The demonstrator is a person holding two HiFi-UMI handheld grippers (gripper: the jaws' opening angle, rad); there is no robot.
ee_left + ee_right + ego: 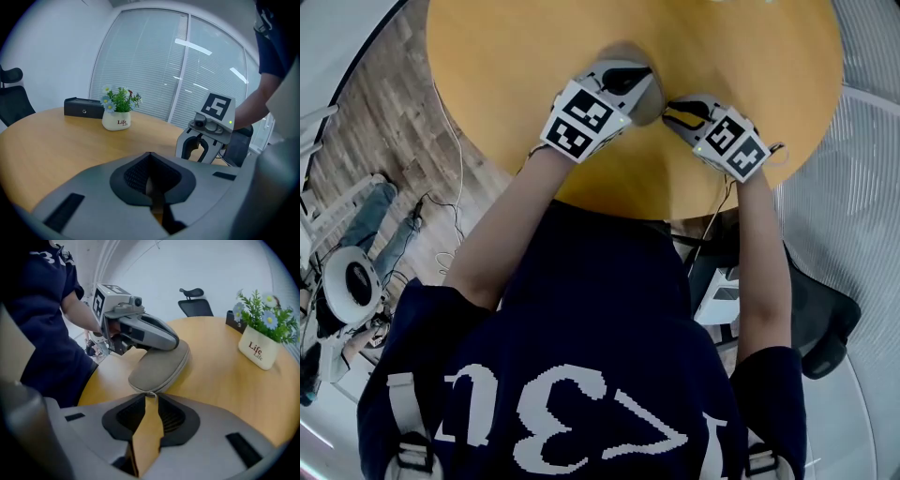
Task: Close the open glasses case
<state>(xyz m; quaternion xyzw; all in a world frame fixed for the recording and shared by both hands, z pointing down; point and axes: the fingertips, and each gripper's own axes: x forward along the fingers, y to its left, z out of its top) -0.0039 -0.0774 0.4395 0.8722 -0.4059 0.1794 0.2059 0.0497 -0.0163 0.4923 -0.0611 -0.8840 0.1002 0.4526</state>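
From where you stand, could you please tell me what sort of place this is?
Most likely an office meeting room: a round wooden table, tall window blinds, a black office chair and a small potted plant.

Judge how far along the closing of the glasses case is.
Done, it seems: the glasses case lies with its lid down, the visible seam shut. In hand: the left gripper rests on top of it, jaws together; the right gripper has its jaws apart at the zip pull, gripping nothing. Left: probably only to take both grippers away; the seam's far side is hidden.
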